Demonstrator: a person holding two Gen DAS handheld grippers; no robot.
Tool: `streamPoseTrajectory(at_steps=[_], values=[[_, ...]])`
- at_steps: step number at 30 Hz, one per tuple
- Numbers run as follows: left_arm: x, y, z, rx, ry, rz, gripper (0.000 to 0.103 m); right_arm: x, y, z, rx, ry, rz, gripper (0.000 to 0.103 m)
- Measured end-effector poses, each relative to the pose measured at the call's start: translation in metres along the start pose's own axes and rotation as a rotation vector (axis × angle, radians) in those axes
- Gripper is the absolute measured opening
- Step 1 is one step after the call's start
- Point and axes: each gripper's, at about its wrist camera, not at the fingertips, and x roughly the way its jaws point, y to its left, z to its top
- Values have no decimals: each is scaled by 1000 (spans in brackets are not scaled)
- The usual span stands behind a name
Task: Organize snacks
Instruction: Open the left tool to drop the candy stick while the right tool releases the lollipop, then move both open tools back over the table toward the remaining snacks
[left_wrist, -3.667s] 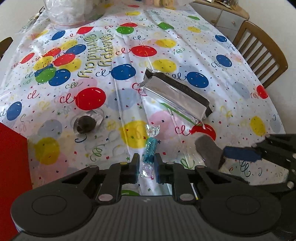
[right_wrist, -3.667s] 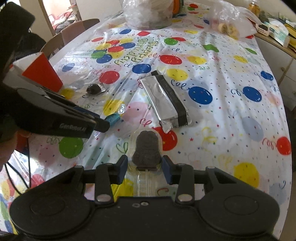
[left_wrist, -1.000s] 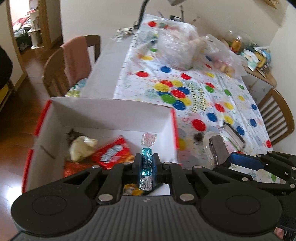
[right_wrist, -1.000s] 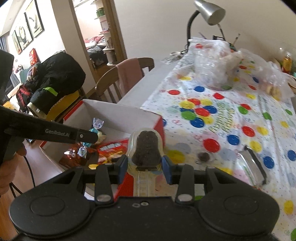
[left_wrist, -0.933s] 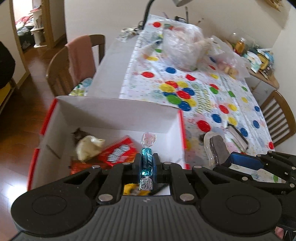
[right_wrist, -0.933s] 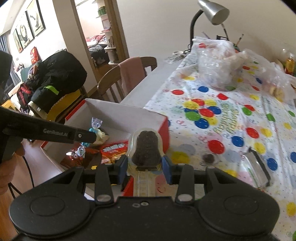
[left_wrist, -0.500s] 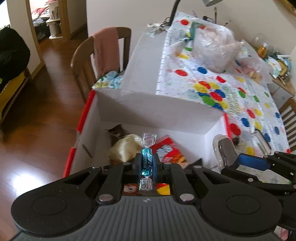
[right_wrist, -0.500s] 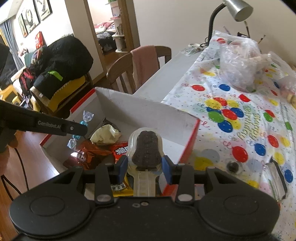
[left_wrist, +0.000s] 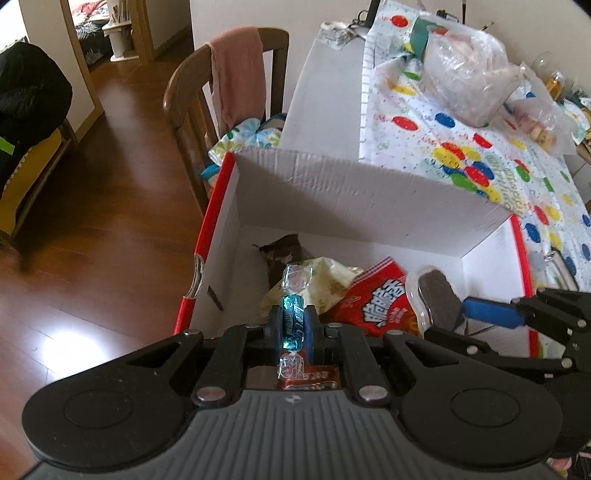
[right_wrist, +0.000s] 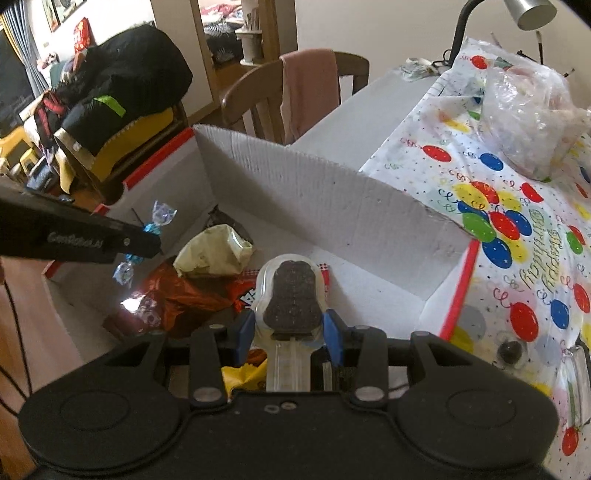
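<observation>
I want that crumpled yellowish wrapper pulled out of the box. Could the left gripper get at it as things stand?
Probably not yet. The yellowish wrapper lies uncovered in the box, just ahead of the left gripper, but that gripper is shut on a blue candy, which must be dropped first.

Home dining room — table, chair

The right gripper was clamped on a dark chocolate piece in a clear wrapper, held above the open white cardboard box. At the left, the left gripper pinched a blue twist-wrapped candy over the box. Below lay a pale crumpled packet and an orange bag. The balloon tablecloth spread to the right.
</observation>
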Motion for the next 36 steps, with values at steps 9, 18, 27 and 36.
streamPoseTrajectory(at_steps=[9, 18, 27, 36], values=[[19, 3, -4, 10, 47, 21, 11, 22, -1, 1, -8, 48, -11, 39], [16, 3, -6, 11, 48, 25, 11, 15, -4, -2, 20, 41, 5, 46], [3, -2, -11, 16, 38, 20, 17, -14, -10, -7, 47, -9, 37, 48], [-30, -18, -18, 41, -26, -15, 31, -54, -16, -13, 76, -101, 63, 62]])
